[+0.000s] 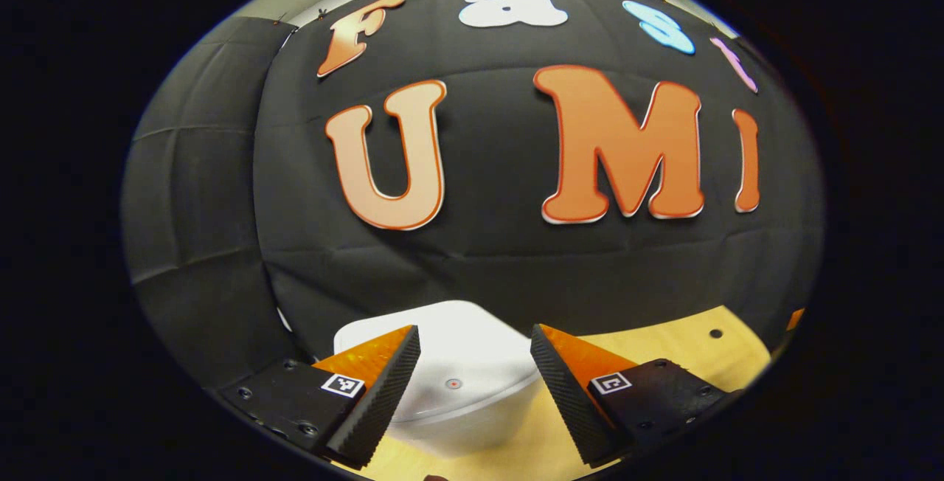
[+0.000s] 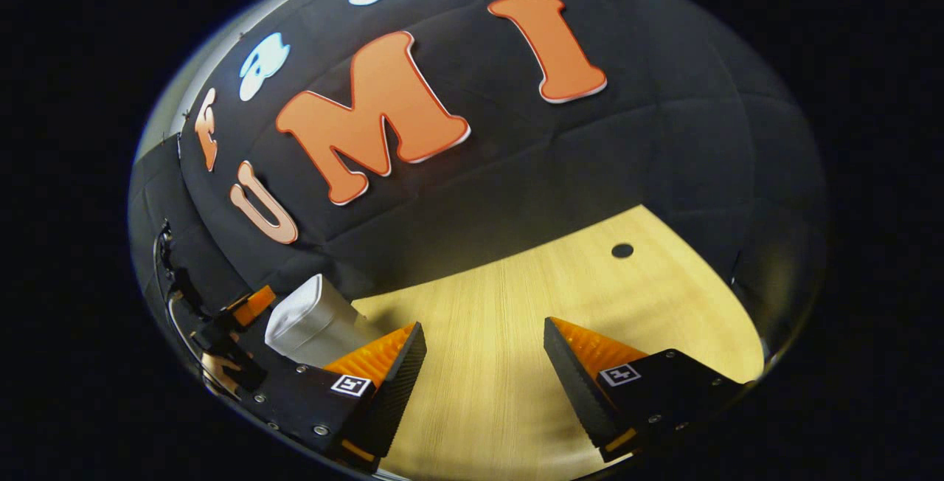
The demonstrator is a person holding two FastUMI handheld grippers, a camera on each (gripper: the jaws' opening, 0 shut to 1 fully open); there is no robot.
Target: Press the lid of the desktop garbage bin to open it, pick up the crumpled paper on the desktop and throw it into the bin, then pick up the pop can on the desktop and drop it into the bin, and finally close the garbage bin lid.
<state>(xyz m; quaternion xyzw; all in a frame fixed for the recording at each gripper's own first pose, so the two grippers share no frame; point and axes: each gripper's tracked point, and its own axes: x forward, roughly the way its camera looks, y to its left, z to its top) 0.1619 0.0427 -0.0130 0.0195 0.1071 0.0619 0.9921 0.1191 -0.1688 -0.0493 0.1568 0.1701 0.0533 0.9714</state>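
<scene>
Hovering left gripper [image 1: 476, 363] above bin [image 1: 472, 400], lid [image 1: 461, 352] closed

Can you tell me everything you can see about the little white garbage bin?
The garbage bin is white, looks like smooth plastic, with rounded corners. Its lid is shut flat on top, with a small red dot near the front edge. It stands upright on the light wooden desk, close to the black cloth wall. The left gripper hangs just above it, fingers apart, not touching.

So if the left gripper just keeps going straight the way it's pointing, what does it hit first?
Probably the white bin, whose closed lid sits between the open left gripper fingers; how far ahead is unclear.
</scene>
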